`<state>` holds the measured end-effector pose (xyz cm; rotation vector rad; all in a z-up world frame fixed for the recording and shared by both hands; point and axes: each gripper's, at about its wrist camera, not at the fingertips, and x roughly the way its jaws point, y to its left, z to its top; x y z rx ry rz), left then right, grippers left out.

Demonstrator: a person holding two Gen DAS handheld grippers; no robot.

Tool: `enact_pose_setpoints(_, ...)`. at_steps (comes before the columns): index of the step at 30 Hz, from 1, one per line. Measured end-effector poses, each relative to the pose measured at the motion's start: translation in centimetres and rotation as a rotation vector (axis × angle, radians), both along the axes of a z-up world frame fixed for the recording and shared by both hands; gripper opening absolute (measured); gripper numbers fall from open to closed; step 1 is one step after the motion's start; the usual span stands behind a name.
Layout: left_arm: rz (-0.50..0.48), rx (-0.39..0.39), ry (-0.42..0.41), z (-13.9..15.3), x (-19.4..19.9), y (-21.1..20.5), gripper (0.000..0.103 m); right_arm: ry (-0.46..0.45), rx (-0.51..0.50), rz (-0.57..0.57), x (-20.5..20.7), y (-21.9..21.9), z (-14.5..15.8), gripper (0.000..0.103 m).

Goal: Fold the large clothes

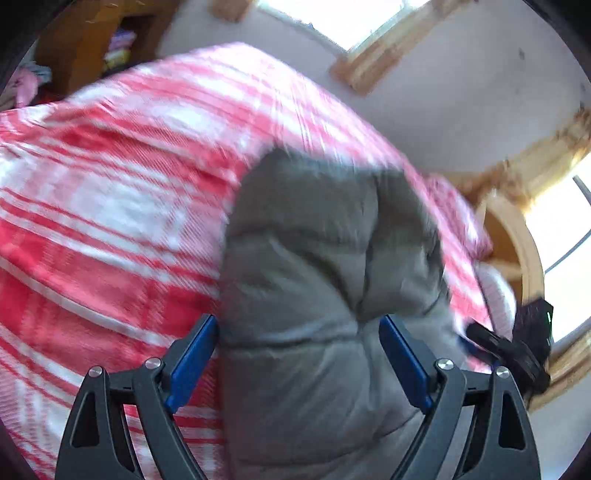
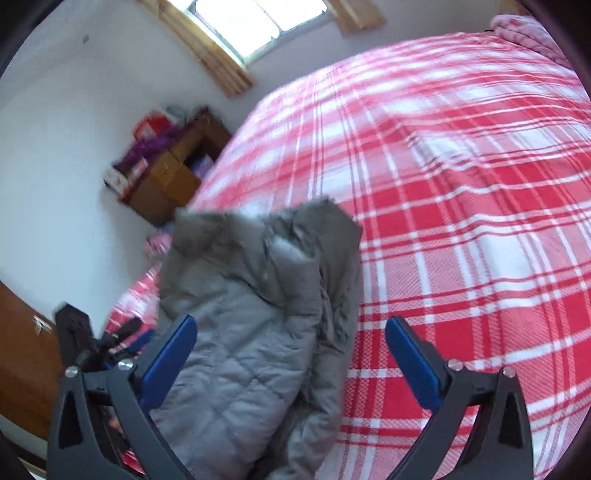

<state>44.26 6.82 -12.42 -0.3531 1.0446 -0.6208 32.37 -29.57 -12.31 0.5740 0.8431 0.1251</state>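
Observation:
A grey quilted jacket (image 1: 314,258) with a fur-trimmed hood (image 2: 258,229) lies folded into a narrow bundle on a bed with a red and white plaid cover (image 2: 461,221). My left gripper (image 1: 299,354) is open. The jacket fills the gap between its blue pads (image 1: 192,354), and they do not squeeze it. My right gripper (image 2: 291,354) is open wide above the jacket's edge and the plaid cover, with nothing gripped. The black frame of the right gripper (image 1: 517,354) shows at the jacket's far side in the left wrist view.
A wooden cabinet (image 2: 166,181) piled with boxes stands against the white wall beside the bed. Windows with wooden frames (image 2: 258,22) are above. A brown wooden door (image 2: 22,362) is at the left. Shelves with folded cloth (image 1: 118,48) stand beyond the bed.

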Motion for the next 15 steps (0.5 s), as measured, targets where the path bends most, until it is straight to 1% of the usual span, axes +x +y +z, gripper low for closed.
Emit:
enact_pose_setpoints(1, -0.012, 0.02, -0.006, -0.3, -0.2, -0.5, 0.089, 0.019, -0.028, 0.004, 0.5, 0.5, -0.7, 0.103)
enact_pose_setpoints(2, -0.012, 0.042, -0.033, -0.4, -0.7, -0.9, 0.09, 0.054, -0.084, 0.011, 1.4, 1.2, -2.1, 0.103)
enact_pose_setpoints(3, -0.005, 0.043, -0.064, -0.5, -1.3, -1.1, 0.09, 0.079, -0.113, 0.014, 1.8, 1.7, -3.0, 0.103)
enact_pose_setpoints(4, -0.001, 0.033, -0.072, -0.6, -1.5, -1.0, 0.092, 0.089, -0.102, 0.022, 2.0, 1.7, -4.3, 0.103)
enact_pose_setpoints(5, 0.001, 0.0, -0.049, -1.2, -1.2, -0.7, 0.093, 0.084, -0.055, 0.023, 1.8, 1.4, -5.3, 0.103)
enact_pose_setpoints(6, 0.007, -0.029, -0.032, -1.6, -1.3, -0.6, 0.094, 0.056, -0.02, 0.002, 1.3, 1.1, -5.8, 0.103)
enact_pose_setpoints(7, 0.011, -0.053, -0.029, -1.9, -1.3, -0.5, 0.094, 0.022, -0.025, -0.004, 0.9, 1.1, -5.9, 0.103)
enact_pose_setpoints(9, -0.005, -0.041, -0.061, -1.5, -1.6, -1.0, 0.094, 0.005, -0.067, 0.014, 0.6, 1.6, -6.0, 0.103)
enact_pose_setpoints(13, -0.043, -0.051, -0.113, -1.6, -1.9, -2.0, 0.094, 0.002, -0.091, 0.057, 1.1, 2.3, -6.3, 0.103)
enact_pose_setpoints(15, -0.052, -0.062, -0.121, -1.7, -1.7, -2.3, 0.094, -0.002, -0.105, 0.066, 1.7, 2.5, -6.4, 0.103)
